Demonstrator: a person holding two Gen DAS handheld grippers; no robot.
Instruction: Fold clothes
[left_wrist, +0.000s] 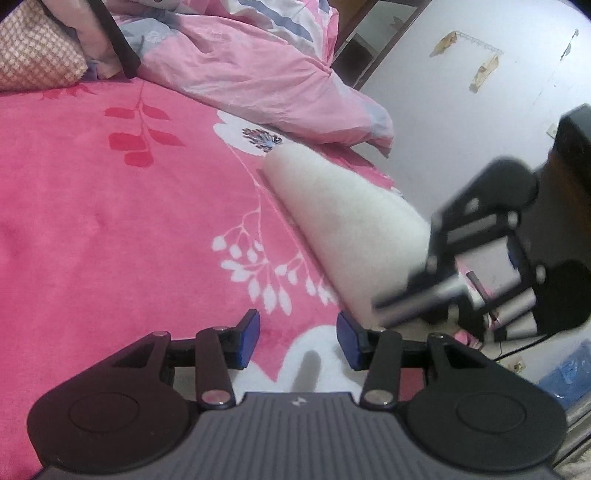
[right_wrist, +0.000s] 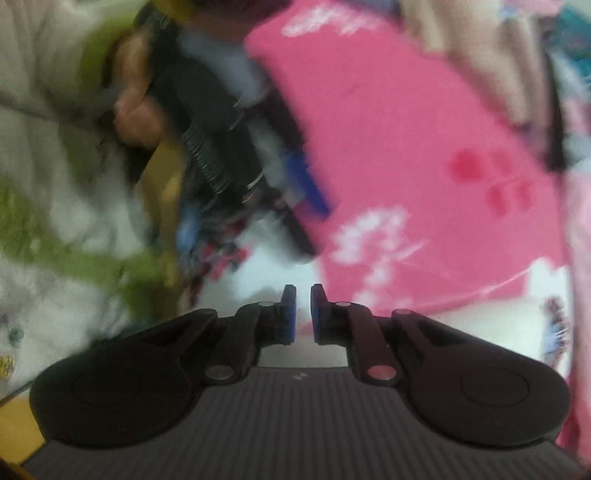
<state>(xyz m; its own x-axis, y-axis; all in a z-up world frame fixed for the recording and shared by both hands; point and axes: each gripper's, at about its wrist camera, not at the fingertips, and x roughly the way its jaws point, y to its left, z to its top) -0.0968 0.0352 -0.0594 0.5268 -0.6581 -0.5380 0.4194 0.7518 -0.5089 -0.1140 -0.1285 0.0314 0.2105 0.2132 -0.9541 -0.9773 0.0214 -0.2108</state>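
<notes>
Left wrist: fuzzy white garment (left_wrist: 343, 221), cone-shaped.

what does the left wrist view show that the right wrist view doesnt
Only the left wrist view shows the white fluffy garment lying on the bed, the crumpled pink quilt, the wall, and the left tool open and empty. Only the right wrist view, badly blurred, shows the right tool nearly shut on nothing and a hand gripping the other tool. Both show the pink floral bedspread.

light: soft, even | left view: sharp; fisheye-bent edges | right view: heavy motion blur
</notes>
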